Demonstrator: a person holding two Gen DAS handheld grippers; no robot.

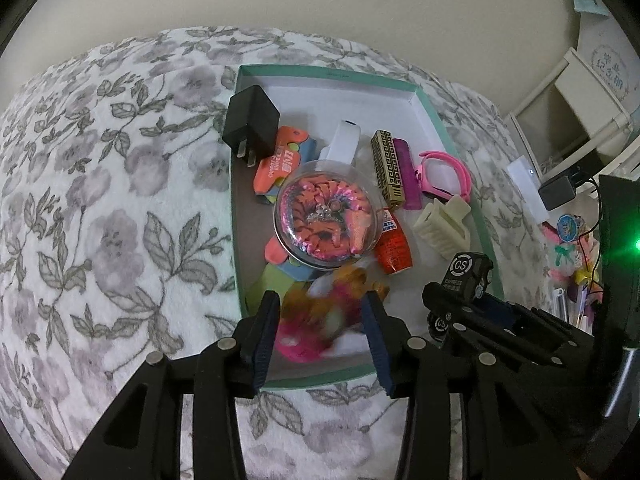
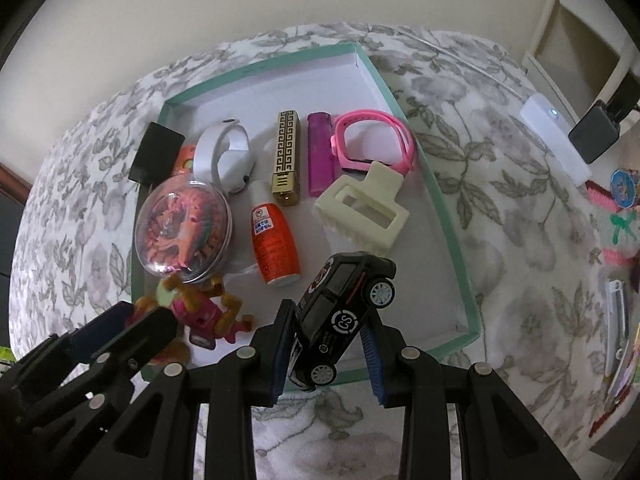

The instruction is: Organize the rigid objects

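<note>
My right tongs (image 2: 330, 350) are clenched on a black toy car (image 2: 344, 312), which hangs tilted nose-down between the blue pads just above the near right part of the teal-rimmed box (image 2: 452, 236). My left tongs (image 1: 322, 336) stand released over the box's near left corner, with a pink and orange toy figure (image 1: 320, 320) lying blurred between the pads; the pads do not press on it as far as I can see. The box sits on a floral blanket (image 1: 100, 220) and is already crowded: a clear ball with orange and pink filling (image 1: 324, 218), an orange bottle with a white cap (image 2: 274, 240), a cream hair claw (image 2: 366, 210), a gold patterned lighter (image 2: 286, 156) lying beside a purple lighter (image 2: 320, 152), a pink wristband (image 2: 372, 140) against the right wall, a white wristband (image 2: 224, 152), and a black plug adapter (image 1: 250, 124) propped on the left wall. Beyond the box on the right, other small things lie on the blanket, too blurred to name.
</note>
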